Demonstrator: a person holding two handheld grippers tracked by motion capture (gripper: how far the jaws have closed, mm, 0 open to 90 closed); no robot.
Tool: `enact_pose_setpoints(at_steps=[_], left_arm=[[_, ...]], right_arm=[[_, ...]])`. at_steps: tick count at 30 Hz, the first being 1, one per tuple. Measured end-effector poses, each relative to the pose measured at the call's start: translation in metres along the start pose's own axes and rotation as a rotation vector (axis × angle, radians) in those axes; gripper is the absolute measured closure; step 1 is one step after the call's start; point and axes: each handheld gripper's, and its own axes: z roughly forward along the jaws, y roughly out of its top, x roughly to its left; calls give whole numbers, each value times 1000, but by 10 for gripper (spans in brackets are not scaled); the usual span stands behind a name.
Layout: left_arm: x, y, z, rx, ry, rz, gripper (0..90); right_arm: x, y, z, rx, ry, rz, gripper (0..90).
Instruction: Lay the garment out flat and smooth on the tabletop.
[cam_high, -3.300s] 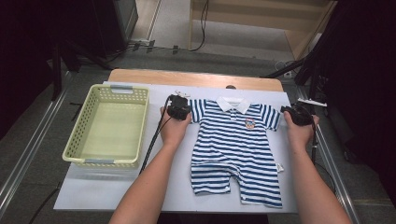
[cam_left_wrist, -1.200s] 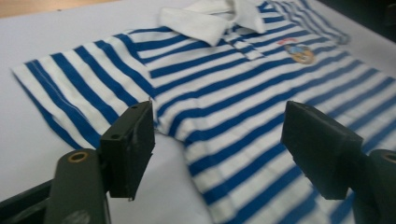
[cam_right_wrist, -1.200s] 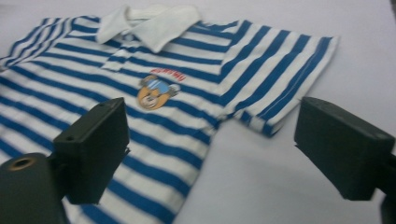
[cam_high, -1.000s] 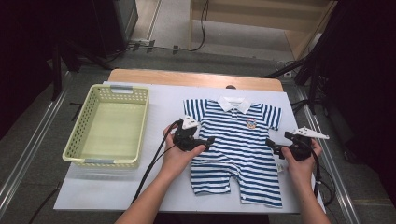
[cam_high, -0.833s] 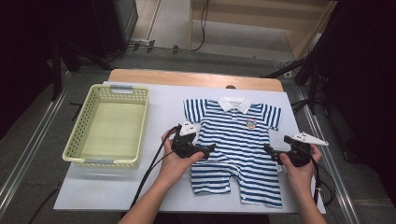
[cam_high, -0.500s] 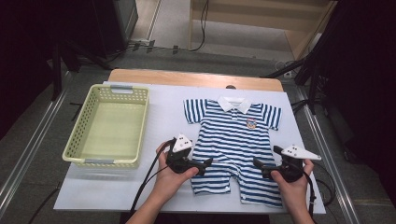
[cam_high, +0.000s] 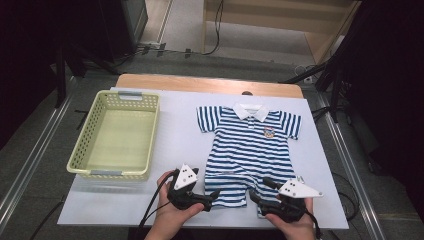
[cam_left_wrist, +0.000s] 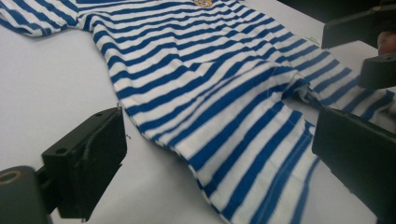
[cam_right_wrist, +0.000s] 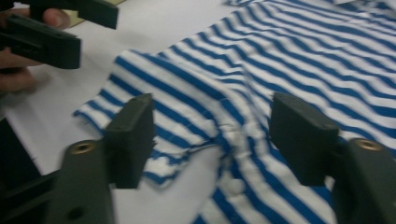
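The striped baby suit (cam_high: 248, 152) lies flat on the white table (cam_high: 185, 135), just ahead of both grippers. Its two short legs point back at them.

The left gripper (cam_high: 212, 196) sits at the left leg hem. In the left gripper view its jaws stand wide, with the leg cloth (cam_left_wrist: 261, 154) lying between them, and the pads are not pressing on it.

The right gripper (cam_high: 256, 196) sits at the right leg hem. Its jaws have just been closing. In the right gripper view they are about half open, with a puckered bit of hem (cam_right_wrist: 205, 135) between them, and nothing is pinched yet.

The suit looks soft, thin and very light. It will flop and fold when lifted, and one layer may slide off the other. I think the best place to hold it is the thick sewn edge of each leg, grabbing both layers together. The yellow basket (cam_high: 117, 135) stands well off to the left of the left gripper.
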Motion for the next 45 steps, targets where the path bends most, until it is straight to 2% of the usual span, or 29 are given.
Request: enact_pose_setpoints(at_steps=[3,4,6,8,10,13,16,19,22,26,28,32,36,41,45], left_arm=[[-10,-8,-6,10,-4,18,158],[-13,-11,-7,15,-11,21,173],[-18,-16,-9,28,-13,29,264],[-24,-20,-9,67,21,67,389],[-26,-24,-10,79,15,83,465],[-28,-29,-9,102,1,82,552],[-30,-33,-3,134,7,80,603],[-32,-34,-1,143,20,91,630],[-32,-34,-1,146,29,79,645],[-31,-34,0,146,69,92,778],[-29,-32,0,146,60,82,833],[-25,-31,-2,158,11,62,860],[-28,-30,-9,161,-4,77,862],[-34,-32,-20,147,-18,91,862],[-39,-36,-27,150,-27,101,862]], right_arm=[[15,-3,8,40,44,-41,447],[19,-4,11,54,53,-56,473],[25,-7,17,77,62,-69,502],[30,-9,23,99,71,-80,522],[33,-10,27,117,58,-94,527],[36,-13,31,140,33,-112,530],[37,-15,34,161,-3,-128,534],[36,-15,35,179,-20,-134,561],[37,-16,35,185,-50,-150,655],[35,-16,34,182,-59,-150,743],[35,-15,34,180,-54,-156,753],[34,-15,32,178,-12,-143,761],[35,-16,28,170,22,-138,762],[41,-16,17,139,41,-139,762],[48,-18,10,136,47,-147,762]])
